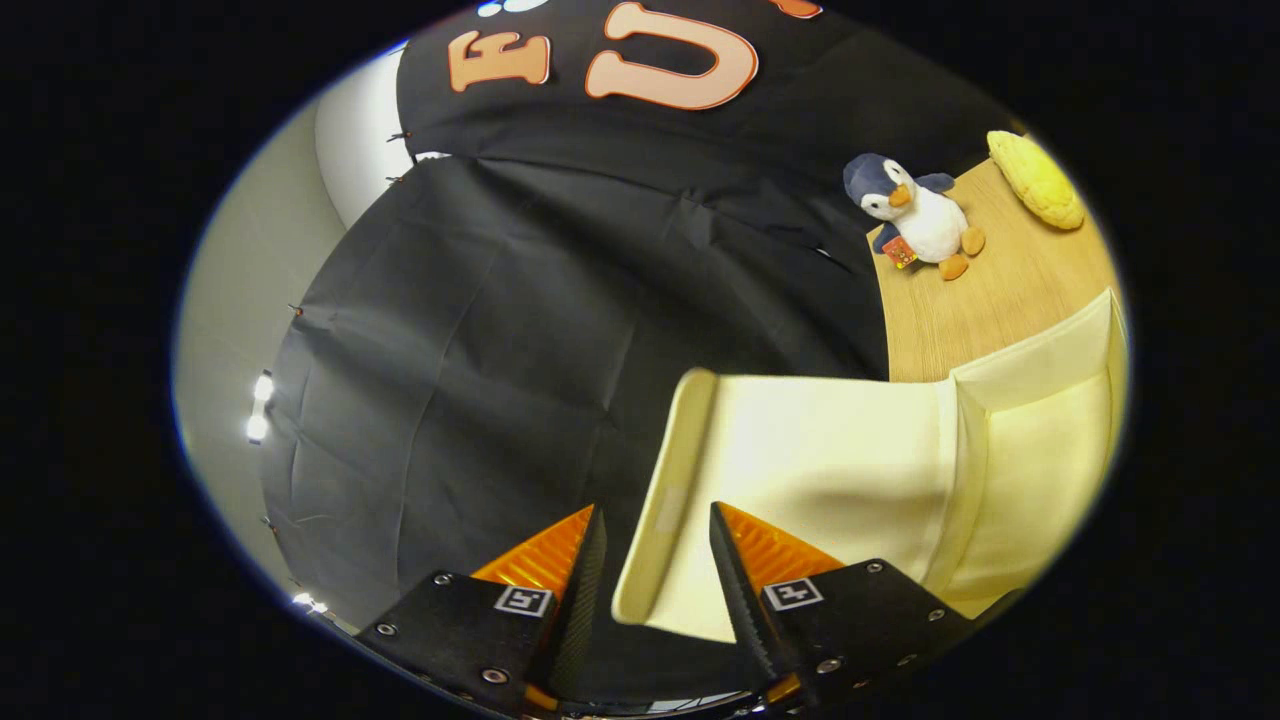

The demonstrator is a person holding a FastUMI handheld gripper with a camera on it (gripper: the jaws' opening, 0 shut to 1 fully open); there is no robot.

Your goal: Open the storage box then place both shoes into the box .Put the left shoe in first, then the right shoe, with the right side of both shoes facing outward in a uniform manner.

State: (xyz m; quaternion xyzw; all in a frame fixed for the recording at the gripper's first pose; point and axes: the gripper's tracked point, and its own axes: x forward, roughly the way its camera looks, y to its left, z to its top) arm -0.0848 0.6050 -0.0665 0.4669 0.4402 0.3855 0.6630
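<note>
Count at this moment. Gripper [650, 570]: 1, with 2 fingers [585, 580], spread apart with the lid edge between them, neither seen pressing on it. Square marker tags [524, 600]: 2, one per finger mount. Storage box [1040, 470]: 1, cream. Lid [800, 450]: 1, cream, raised. Plush penguin [915, 215]: 1, on the wooden table [990, 300], itself 1. Yellow knitted object [1038, 180]: 1, kind unclear. Small lamps [260, 405] beside the cloth wall: 2.

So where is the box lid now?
In the gripper view the cream lid stands swung open, its front edge between the open gripper fingers, hinged to the storage box.
</note>
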